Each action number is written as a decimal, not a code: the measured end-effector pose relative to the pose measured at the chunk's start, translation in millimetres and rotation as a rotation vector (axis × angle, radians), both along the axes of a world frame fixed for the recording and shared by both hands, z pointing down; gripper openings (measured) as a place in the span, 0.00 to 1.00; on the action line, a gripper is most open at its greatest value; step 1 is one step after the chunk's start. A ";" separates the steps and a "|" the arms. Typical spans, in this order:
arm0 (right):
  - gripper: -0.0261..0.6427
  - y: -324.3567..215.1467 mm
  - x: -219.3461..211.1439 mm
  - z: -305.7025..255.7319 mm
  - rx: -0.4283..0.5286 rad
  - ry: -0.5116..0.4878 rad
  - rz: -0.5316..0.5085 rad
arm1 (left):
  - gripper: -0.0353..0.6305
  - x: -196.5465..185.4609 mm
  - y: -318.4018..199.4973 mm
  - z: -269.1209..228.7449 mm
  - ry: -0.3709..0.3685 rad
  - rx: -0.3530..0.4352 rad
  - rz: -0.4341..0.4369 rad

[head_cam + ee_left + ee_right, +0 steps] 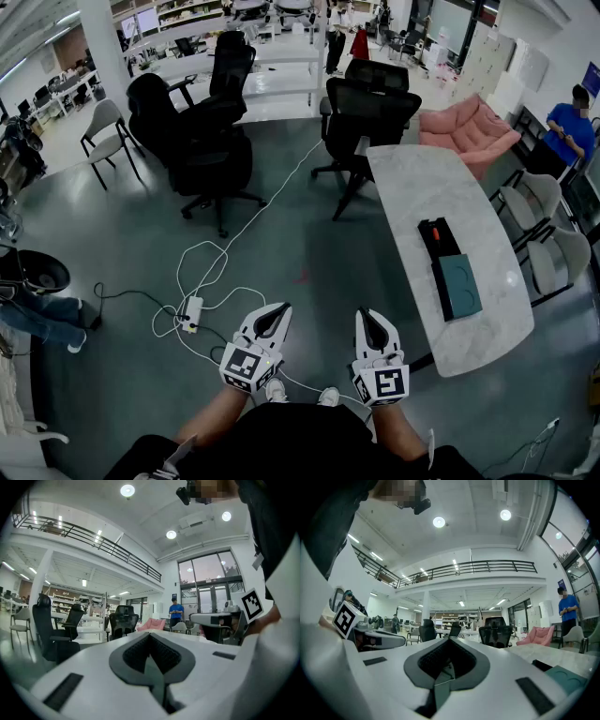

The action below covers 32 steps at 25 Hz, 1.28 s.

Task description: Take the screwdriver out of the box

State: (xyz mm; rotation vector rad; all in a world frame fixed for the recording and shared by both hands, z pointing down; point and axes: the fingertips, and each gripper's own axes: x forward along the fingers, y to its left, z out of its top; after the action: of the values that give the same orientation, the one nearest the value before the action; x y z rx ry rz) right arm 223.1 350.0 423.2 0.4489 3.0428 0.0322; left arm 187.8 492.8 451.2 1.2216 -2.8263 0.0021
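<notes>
Screwdriver [432, 228]: an orange speck, too small to be sure, in open box [442, 248] at 3 o'clock in head view, on marble tabletop [412, 178]. Likely light, rigid, slick, so grip across the handle. Left tool [271, 321] and right tool [373, 328]: both pinched closed, empty, at 6 o'clock, well apart from box.

The person is wearing a black top [291, 441]. The white left gripper [279, 309] and right gripper [364, 315] are each carrying a black-and-white marker cube [246, 366] at six o'clock.

text: none legible | blue wall sign [560, 584]: perhaps print, too small
</notes>
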 end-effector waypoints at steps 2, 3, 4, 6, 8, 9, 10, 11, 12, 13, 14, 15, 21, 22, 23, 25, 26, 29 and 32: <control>0.07 4.0 0.2 2.3 0.013 0.008 -0.002 | 0.06 0.6 2.9 2.6 -0.001 -0.006 0.004; 0.07 6.0 0.0 2.8 0.014 0.010 -0.002 | 0.06 0.4 4.9 3.2 0.000 -0.007 0.004; 0.07 8.3 -0.4 2.6 0.012 0.011 -0.002 | 0.06 -0.2 7.0 3.1 0.000 -0.005 0.004; 0.07 12.7 -1.6 0.5 0.008 0.009 0.002 | 0.06 -2.4 10.9 1.5 0.000 0.000 0.007; 0.07 16.4 -2.8 -1.7 0.013 0.006 0.009 | 0.06 -4.1 13.5 0.5 -0.003 0.001 0.013; 0.07 18.6 -3.4 -2.3 0.018 0.007 0.013 | 0.06 -4.5 15.1 0.2 -0.004 0.003 0.017; 0.07 21.8 -4.0 -2.6 0.024 0.009 0.015 | 0.06 -5.0 17.3 -0.5 -0.005 0.006 0.020; 0.07 25.8 -4.6 -2.7 0.029 0.012 0.014 | 0.06 -5.6 20.1 -1.1 -0.005 0.010 0.022; 0.07 30.4 -5.0 -2.8 0.032 0.013 0.009 | 0.06 -6.2 23.2 -1.5 -0.004 0.013 0.024; 0.08 34.9 -5.3 -3.3 0.030 0.011 0.006 | 0.06 -6.6 26.2 -1.7 -0.004 0.016 0.027; 0.08 39.4 -5.2 -4.6 0.026 0.006 0.005 | 0.06 -6.7 29.0 -1.7 -0.005 0.019 0.031; 0.08 44.0 -4.8 -6.2 0.022 0.001 0.007 | 0.06 -6.4 32.0 -1.2 -0.006 0.020 0.036; 0.08 70.3 -0.1 -8.6 0.010 -0.012 0.026 | 0.06 -5.7 52.5 -4.8 -0.022 0.031 0.061; 0.08 72.9 0.7 -8.1 0.008 -0.013 0.027 | 0.06 -6.2 54.8 -5.1 -0.024 0.032 0.064; 0.08 74.7 0.5 -7.1 0.010 -0.014 0.028 | 0.06 -7.5 56.3 -4.4 -0.026 0.033 0.065; 0.08 76.7 -1.3 -5.8 0.012 -0.012 0.032 | 0.06 -10.4 57.0 -1.2 -0.024 0.036 0.069; 0.08 77.3 -1.7 -5.0 0.013 -0.008 0.036 | 0.06 -10.9 57.0 0.6 -0.020 0.038 0.073; 0.08 75.3 -4.2 -1.0 0.018 0.009 0.055 | 0.06 -13.0 54.2 4.6 -0.010 0.036 0.088; 0.08 66.0 -12.8 3.5 0.025 0.023 0.075 | 0.06 -20.8 44.5 7.6 -0.012 0.035 0.099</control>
State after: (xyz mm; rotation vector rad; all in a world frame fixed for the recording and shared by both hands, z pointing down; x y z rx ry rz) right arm 210.3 416.0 426.7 0.3396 3.0835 0.0696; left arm 167.0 537.3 458.8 1.3714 -2.7840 -0.0363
